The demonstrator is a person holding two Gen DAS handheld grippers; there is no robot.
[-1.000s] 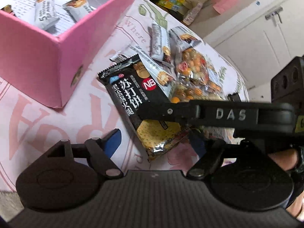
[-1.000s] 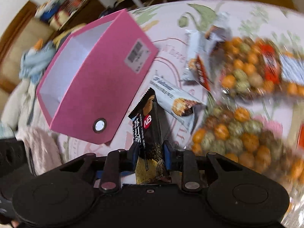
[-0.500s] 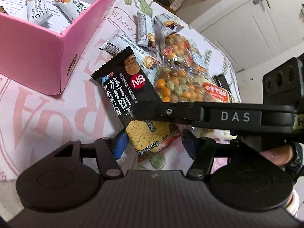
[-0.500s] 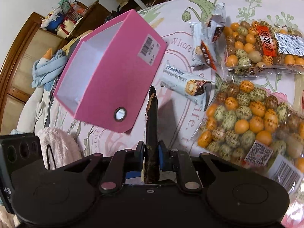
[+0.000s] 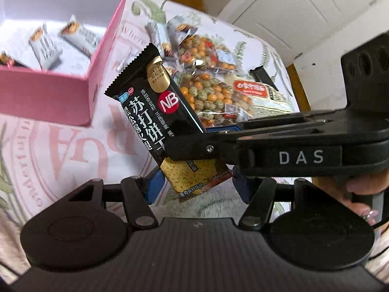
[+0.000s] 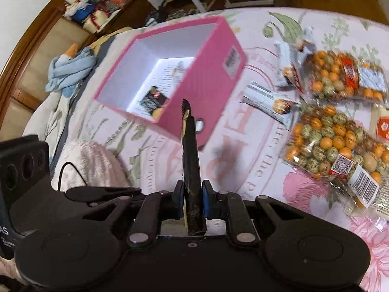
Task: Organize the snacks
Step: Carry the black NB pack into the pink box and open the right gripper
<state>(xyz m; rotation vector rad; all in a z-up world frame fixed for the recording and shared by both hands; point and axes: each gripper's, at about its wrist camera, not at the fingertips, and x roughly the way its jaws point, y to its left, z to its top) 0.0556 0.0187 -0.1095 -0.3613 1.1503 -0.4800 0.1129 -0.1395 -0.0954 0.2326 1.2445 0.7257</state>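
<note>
My right gripper (image 6: 192,196) is shut on a black soda-cracker packet (image 6: 190,155) and holds it edge-on in the air, in front of the pink box (image 6: 206,77). In the left wrist view the same packet (image 5: 155,112) shows its printed face, clamped by the right gripper's black fingers (image 5: 194,146). My left gripper (image 5: 194,185) is open and empty, its blue pads either side below the packet. The pink box (image 5: 48,97) holds several white snack bars (image 5: 46,46) and a dark packet (image 6: 152,99).
Bags of orange and green coated nuts (image 6: 328,143) lie on the flowered tablecloth (image 6: 243,165) at the right. White snack bars (image 6: 269,102) lie between the box and the bags. A pink fluffy cloth (image 6: 94,163) lies at the left.
My right gripper has lifted the cracker packet higher and moved it toward the pink box. The box's inside has come into view. My left gripper stays open.
</note>
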